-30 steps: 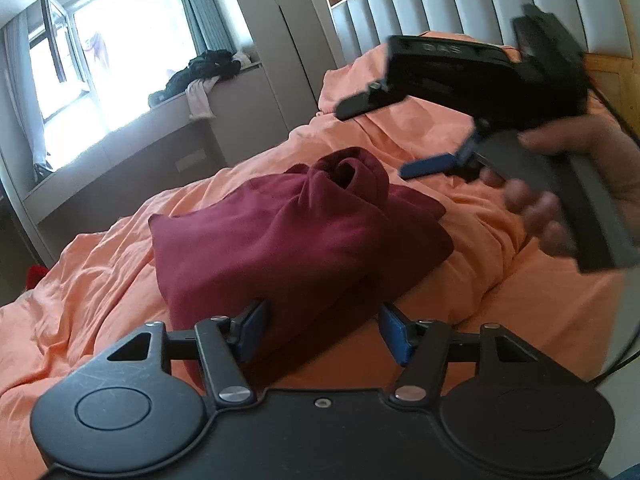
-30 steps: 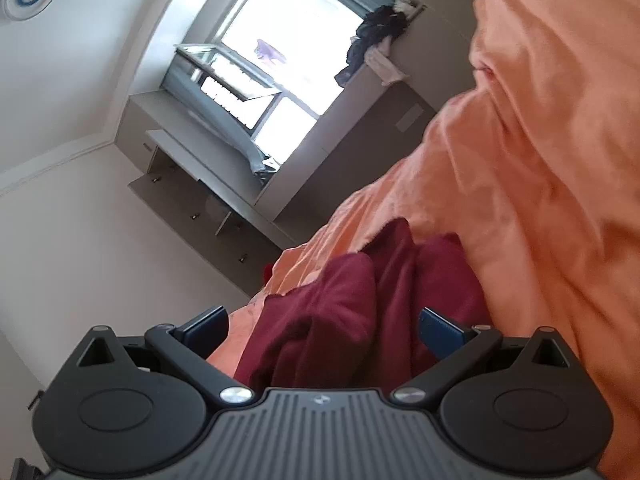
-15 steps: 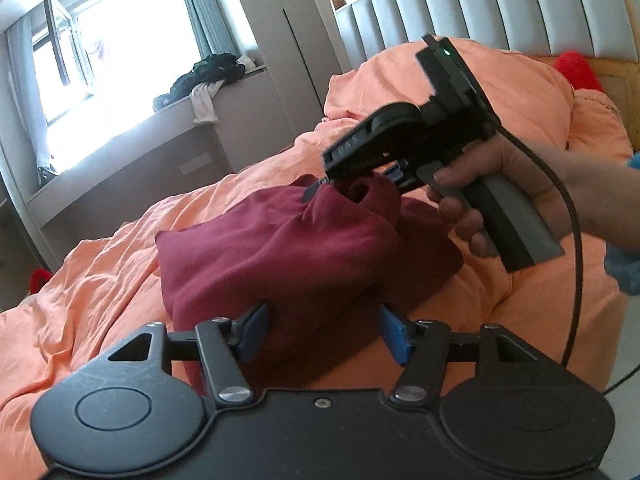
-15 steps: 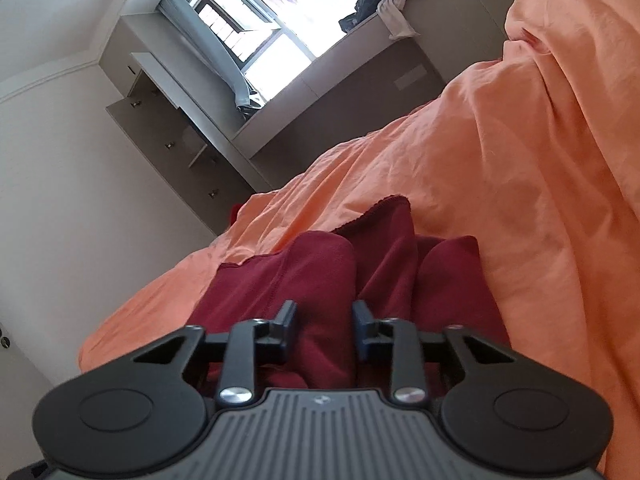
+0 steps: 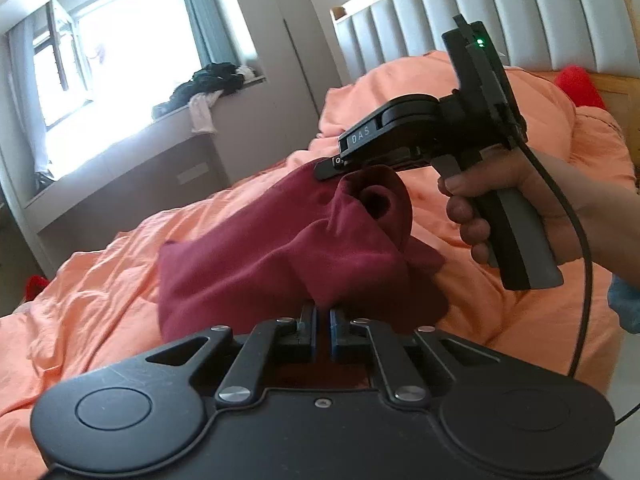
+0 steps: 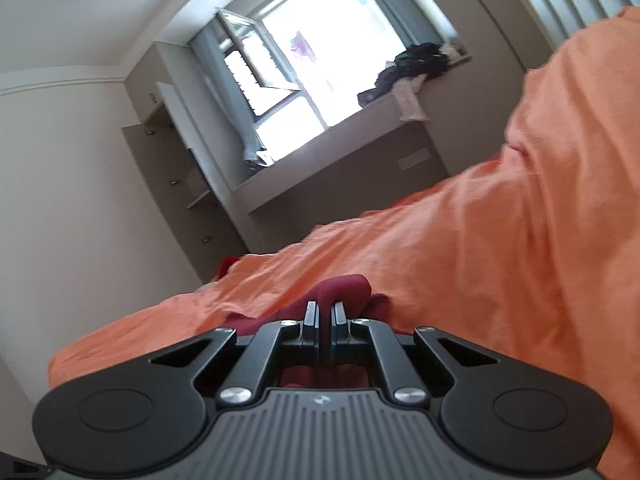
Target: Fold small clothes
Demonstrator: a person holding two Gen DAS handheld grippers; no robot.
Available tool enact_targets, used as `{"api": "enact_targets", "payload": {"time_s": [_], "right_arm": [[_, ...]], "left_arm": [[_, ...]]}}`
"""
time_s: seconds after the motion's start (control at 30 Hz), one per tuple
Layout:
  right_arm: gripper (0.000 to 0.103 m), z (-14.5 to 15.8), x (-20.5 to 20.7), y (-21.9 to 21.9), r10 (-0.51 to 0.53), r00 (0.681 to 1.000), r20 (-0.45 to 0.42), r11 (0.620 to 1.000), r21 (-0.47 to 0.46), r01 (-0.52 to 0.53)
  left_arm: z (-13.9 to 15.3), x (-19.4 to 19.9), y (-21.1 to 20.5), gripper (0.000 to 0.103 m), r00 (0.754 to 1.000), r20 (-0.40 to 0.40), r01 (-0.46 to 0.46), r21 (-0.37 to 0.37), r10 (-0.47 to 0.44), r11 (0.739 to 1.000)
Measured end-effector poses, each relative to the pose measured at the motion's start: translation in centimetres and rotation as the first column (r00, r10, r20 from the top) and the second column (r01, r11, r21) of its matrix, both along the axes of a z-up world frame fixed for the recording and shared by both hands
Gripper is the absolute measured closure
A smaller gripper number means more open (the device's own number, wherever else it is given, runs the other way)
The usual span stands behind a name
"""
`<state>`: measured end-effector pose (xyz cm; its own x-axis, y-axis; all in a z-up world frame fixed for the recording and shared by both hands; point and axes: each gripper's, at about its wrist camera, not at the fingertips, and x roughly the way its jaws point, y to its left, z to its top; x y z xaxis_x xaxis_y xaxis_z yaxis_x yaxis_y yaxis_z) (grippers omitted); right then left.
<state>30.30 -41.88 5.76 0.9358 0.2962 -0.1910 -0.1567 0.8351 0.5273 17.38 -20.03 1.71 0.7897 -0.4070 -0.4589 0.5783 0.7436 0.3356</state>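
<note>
Partly hidden maroon garment point(image 5: 280, 256) pinched in both tongs: left point(image 5: 322, 322), right point(image 6: 324, 316)

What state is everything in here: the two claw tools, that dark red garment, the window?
Left gripper: shut on the dark red garment's near edge.
Right gripper: shut on the garment's far end.
Dark red fabric garment: bunched, partly lifted off the orange bedsheet.
Window: one pane open.

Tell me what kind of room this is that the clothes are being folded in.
Most likely a bedroom. The maroon garment lies on a bed with an orange duvet and a padded headboard, and a heap of clothes sits on the ledge by the window.
</note>
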Motion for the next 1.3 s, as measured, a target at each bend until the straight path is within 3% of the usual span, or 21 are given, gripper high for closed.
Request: {"api": "enact_targets", "payload": {"time_s": [0.27, 0.43, 0.53, 0.57, 0.67, 0.7, 0.83, 0.93, 1.0, 1.13, 1.3], "right_arm": [[0.097, -4.3, -0.2, -1.6, -0.048, 0.993, -0.107, 0.997, 0.052, 0.054], [0.093, -5.3, -0.3, -1.6, -0.049, 0.992, -0.117, 0.997, 0.059, 0.056], [0.084, -5.0, -0.8, -1.4, -0.064, 0.992, -0.112, 0.997, 0.024, 0.067], [0.079, -4.7, -1.2, -1.2, -0.071, 0.991, -0.11, 0.997, 0.014, 0.073], [0.054, -4.1, -2.5, -0.8, -0.094, 0.992, -0.08, 0.996, -0.02, 0.093], [0.045, -4.0, -2.9, -0.7, -0.097, 0.993, -0.065, 0.995, -0.032, 0.095], [0.026, -3.4, -5.1, 0.4, -0.095, 0.995, -0.019, 0.992, -0.083, 0.093], [0.013, -3.2, -6.7, 1.4, -0.094, 0.996, 0.003, 0.99, -0.106, 0.094], [0.005, -3.3, -7.8, 2.4, -0.091, 0.996, 0.013, 0.989, -0.112, 0.092], [0.0, -4.0, -10.6, 4.6, -0.064, 0.997, 0.035, 0.987, -0.145, 0.068], [0.0, -5.0, -13.5, 8.0, -0.041, 0.998, 0.055, 0.964, -0.261, 0.055]], "left_arm": [[-1.6, 0.4, -0.5, 0.095, 0.997, -0.071, 0.041, 0.0, -0.041, 0.999], [-0.9, 1.2, 1.1, 0.082, 0.982, -0.174, 0.053, -0.091, -0.068, 0.994], [-0.1, 1.7, 2.3, 0.063, 0.968, -0.237, 0.04, -0.176, -0.082, 0.984], [0.1, 1.6, 2.5, 0.061, 0.965, -0.248, 0.034, -0.2, -0.084, 0.979], [0.9, 1.5, 3.3, 0.048, 0.962, -0.26, 0.017, -0.257, -0.086, 0.966], [1.2, 1.4, 3.6, 0.043, 0.963, -0.257, 0.013, -0.275, -0.086, 0.961], [2.7, 1.4, 4.4, 0.023, 0.972, -0.227, -0.019, -0.33, -0.06, 0.944], [3.7, 1.4, 5.1, 0.006, 0.982, -0.186, -0.092, -0.347, 0.028, 0.933], [4.1, 1.6, 5.8, 0.004, 0.981, -0.158, -0.164, -0.35, 0.115, 0.922], [4.0, 3.1, 7.5, 0.003, 0.956, -0.188, -0.281, -0.353, 0.226, 0.893], [2.6, 4.9, 9.4, 0.003, 0.921, -0.281, -0.358, -0.342, 0.269, 0.869]]}}
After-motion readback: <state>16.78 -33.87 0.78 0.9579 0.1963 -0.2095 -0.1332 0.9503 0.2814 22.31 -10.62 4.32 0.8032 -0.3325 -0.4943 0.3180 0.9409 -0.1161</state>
